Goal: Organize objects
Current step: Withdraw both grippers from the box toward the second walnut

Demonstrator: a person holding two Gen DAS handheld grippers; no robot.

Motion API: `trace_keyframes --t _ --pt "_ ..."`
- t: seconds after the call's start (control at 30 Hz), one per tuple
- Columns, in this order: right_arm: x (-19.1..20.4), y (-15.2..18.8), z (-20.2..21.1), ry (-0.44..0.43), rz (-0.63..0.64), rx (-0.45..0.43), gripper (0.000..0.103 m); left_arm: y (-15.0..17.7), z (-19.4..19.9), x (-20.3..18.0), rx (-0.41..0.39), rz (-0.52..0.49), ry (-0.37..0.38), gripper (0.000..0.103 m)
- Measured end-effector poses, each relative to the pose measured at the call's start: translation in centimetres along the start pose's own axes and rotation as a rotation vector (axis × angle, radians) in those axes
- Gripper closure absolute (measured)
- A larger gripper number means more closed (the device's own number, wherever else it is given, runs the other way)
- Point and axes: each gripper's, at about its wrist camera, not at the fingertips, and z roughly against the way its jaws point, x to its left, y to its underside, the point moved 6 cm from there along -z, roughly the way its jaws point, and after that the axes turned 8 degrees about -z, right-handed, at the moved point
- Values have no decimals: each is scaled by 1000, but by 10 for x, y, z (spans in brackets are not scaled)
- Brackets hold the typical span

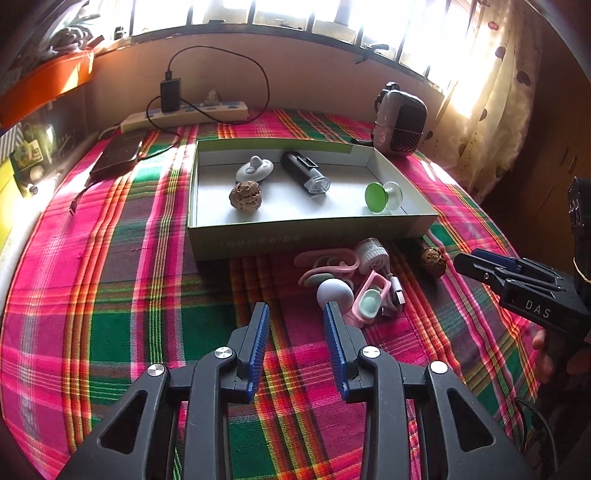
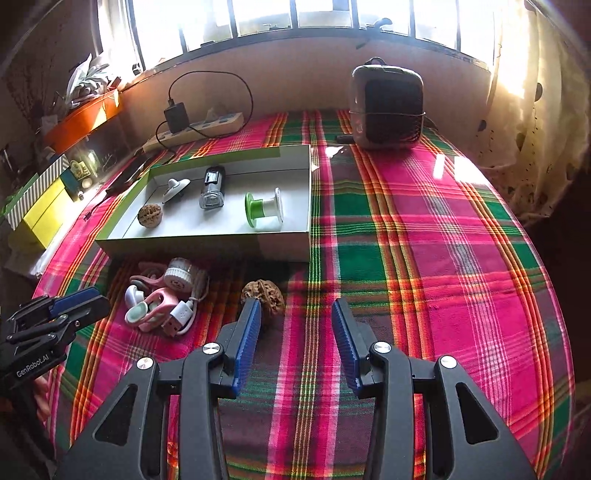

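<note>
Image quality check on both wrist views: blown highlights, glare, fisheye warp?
Left wrist: window blown out, sun patches on the plaid cloth, edges bowed by fisheye. Right wrist: window also clipped, glare streaks on the cloth near the heater; box interior readable.

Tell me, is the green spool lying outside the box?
No, the green spool lies inside the box, near its right wall.
</note>
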Motion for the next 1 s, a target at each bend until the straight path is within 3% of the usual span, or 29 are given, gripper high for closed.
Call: trace_keyframes --t 0.03,0.1,0.5,1.0 --pt "2 0 -2 -9 4 2 52 0 -1 0 3 3 3 74" --pt "6 0 -6 -24 18 15 50 0 -3 -1 9 13 6 74" --pt "13 3 -34 0 77 69 50 -7 -9 -9 11 25 64 69" --pt "9 -5 -41 65 113 51 50 -21 -24 -16 37 19 72 68"
